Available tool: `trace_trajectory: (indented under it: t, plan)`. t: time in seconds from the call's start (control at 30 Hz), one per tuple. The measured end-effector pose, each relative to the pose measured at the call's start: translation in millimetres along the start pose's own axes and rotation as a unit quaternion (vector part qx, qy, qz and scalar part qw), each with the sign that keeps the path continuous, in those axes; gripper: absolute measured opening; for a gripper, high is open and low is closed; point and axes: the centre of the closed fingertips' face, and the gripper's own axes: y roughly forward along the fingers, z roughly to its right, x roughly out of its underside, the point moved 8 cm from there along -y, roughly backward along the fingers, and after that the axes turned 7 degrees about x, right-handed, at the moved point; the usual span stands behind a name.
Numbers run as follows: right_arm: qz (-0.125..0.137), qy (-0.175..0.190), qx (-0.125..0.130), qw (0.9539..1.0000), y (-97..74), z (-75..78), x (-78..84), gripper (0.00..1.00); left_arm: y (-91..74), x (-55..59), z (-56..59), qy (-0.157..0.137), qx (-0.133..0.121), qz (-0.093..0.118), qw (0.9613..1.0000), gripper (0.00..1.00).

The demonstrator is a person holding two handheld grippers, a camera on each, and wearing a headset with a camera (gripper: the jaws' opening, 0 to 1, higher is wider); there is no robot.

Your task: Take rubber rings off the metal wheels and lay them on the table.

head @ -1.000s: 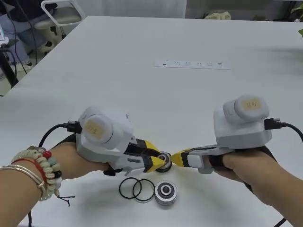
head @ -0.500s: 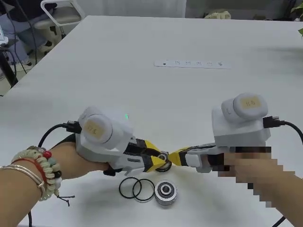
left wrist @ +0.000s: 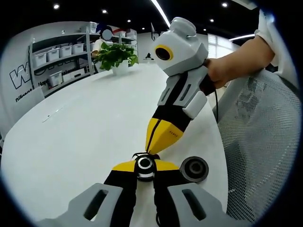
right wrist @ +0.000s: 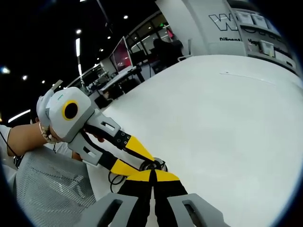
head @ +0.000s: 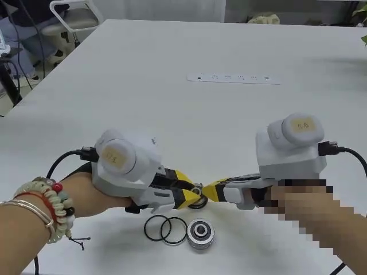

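Left tongs [left wrist: 144, 166]: narrow, clamped on a metal wheel [left wrist: 145, 165] that I hold just above the worktop [head: 172, 103].
Right tongs [right wrist: 152, 173]: jaws pressed together, tips touching the held wheel's rim from the opposite side; I cannot tell whether its black ring [left wrist: 136, 155] is caught between them.
Loose rubber rings [head: 165, 228]: two, overlapping, flat on the worktop just below my left tongs.
Second metal wheel [head: 200, 232]: lying flat beside the loose rings, touching them.
Power strip [head: 233, 78]: well apart, farther up the worktop.
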Motion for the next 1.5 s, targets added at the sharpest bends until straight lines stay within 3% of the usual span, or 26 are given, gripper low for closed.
trace_trajectory:
  t: [0.33, 0.37, 0.4, 0.47, 0.63, 0.93, 1.17, 1.33, 1.5]
  plan:
    - [0.008, -0.003, -0.008, 0.9999, 1.5, -3.4, -2.3, 0.0, -0.2, 0.2, 0.2, -0.003, -0.001, 0.002, 1.0, 0.08]
    - [0.019, 0.009, -0.035, 0.9992, 0.8, -8.3, -5.1, 0.0, -0.1, 0.1, 0.4, -0.002, -0.001, 0.003, 1.0, 0.08]
    - [0.021, 0.015, -0.037, 0.999, 0.0, -8.8, -5.7, 0.0, -0.1, 0.0, 0.4, -0.002, -0.001, 0.002, 1.0, 0.08]
    - [0.023, -0.005, -0.015, 0.9996, -1.6, -6.9, -8.4, 0.0, -0.1, -0.1, 0.5, -0.002, -0.002, 0.002, 1.0, 0.08]
    - [0.006, 0.003, 0.0, 1.0, 0.3, 1.0, -2.0, 0.0, 0.2, -0.2, 0.1, -0.01, -0.002, 0.004, 0.9999, 0.08]
    - [0.006, 0.007, 0.002, 1.0, -0.1, 0.7, -2.1, 0.0, -1.9, -4.0, 1.1, 0.011, 0.006, -0.012, 0.9998, 0.1]
    - [0.013, 0.013, 0.003, 0.9998, -2.1, 2.5, -4.7, 0.0, -11.3, -8.0, 1.5, 0.01, 0.011, -0.009, 0.9999, 0.18]
    - [0.019, 0.018, 0.005, 0.9996, -3.8, 3.9, -6.7, 0.0, -20.7, -6.3, 2.7, 0.007, 0.012, -0.007, 0.9999, 0.26]
    - [0.025, 0.025, 0.003, 0.9994, -4.9, 3.8, -8.5, 0.0, -25.8, -0.5, 7.2, 0.011, 0.021, -0.025, 0.9994, 0.31]
